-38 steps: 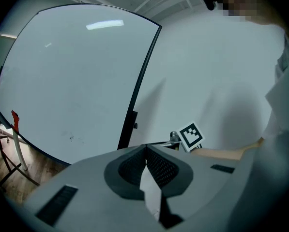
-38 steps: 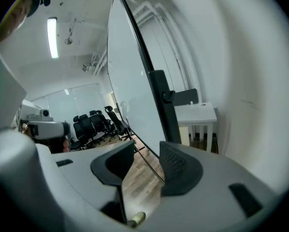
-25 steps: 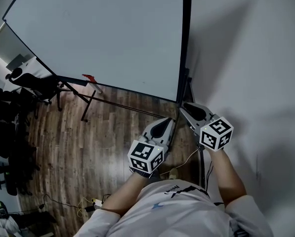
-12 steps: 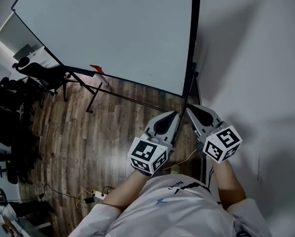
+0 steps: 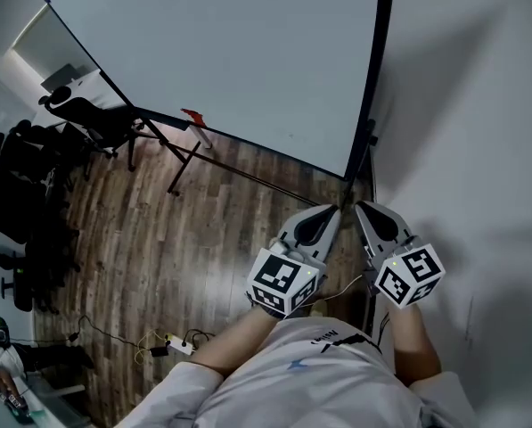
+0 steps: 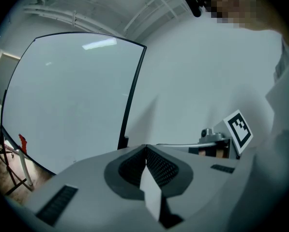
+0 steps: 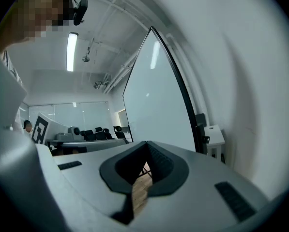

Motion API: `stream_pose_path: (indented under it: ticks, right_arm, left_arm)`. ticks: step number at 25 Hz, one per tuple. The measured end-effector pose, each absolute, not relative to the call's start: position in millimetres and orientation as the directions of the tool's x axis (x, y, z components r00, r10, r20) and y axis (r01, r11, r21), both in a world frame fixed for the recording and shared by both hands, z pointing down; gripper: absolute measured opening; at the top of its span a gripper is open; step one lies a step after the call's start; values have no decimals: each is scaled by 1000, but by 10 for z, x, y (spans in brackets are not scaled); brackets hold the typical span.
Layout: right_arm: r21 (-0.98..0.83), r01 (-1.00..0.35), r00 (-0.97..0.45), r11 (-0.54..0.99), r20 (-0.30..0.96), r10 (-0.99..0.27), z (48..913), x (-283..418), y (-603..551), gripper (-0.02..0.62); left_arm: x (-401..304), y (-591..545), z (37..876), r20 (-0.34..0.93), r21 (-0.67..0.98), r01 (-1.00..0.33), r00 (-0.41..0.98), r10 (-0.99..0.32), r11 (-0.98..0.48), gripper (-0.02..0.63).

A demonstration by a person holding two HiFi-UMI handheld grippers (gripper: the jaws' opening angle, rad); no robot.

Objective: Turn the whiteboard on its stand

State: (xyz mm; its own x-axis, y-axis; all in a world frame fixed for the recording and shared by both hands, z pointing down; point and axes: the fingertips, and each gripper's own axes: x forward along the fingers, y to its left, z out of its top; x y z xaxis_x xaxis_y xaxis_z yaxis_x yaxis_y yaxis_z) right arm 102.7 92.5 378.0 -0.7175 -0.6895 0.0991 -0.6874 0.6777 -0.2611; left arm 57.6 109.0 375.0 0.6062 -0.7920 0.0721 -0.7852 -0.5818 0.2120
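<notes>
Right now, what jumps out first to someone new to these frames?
The big blank whiteboard fills the top of the head view, tilted over a wood floor. Just below its lower right corner, the left claw and right claw point at it side by side, both shut and empty. A small red item sits by the board's bottom edge.

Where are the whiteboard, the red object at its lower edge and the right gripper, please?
whiteboard (image 5: 239,52): head view, middle of its white surface.
red object (image 5: 192,116): head view, its middle.
right gripper (image 5: 360,207): head view, tip of its shut jaws.
</notes>
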Motion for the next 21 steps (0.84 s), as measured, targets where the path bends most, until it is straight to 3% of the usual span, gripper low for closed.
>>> stream_pose_path:
  ticks: [21]
  right_arm:
    - [-254, -681, -724, 687, 95, -683, 3778, 1012, 884, 14]
  left_arm:
    - [557, 1061, 3787, 85, 219, -795, 593, -801, -565, 12]
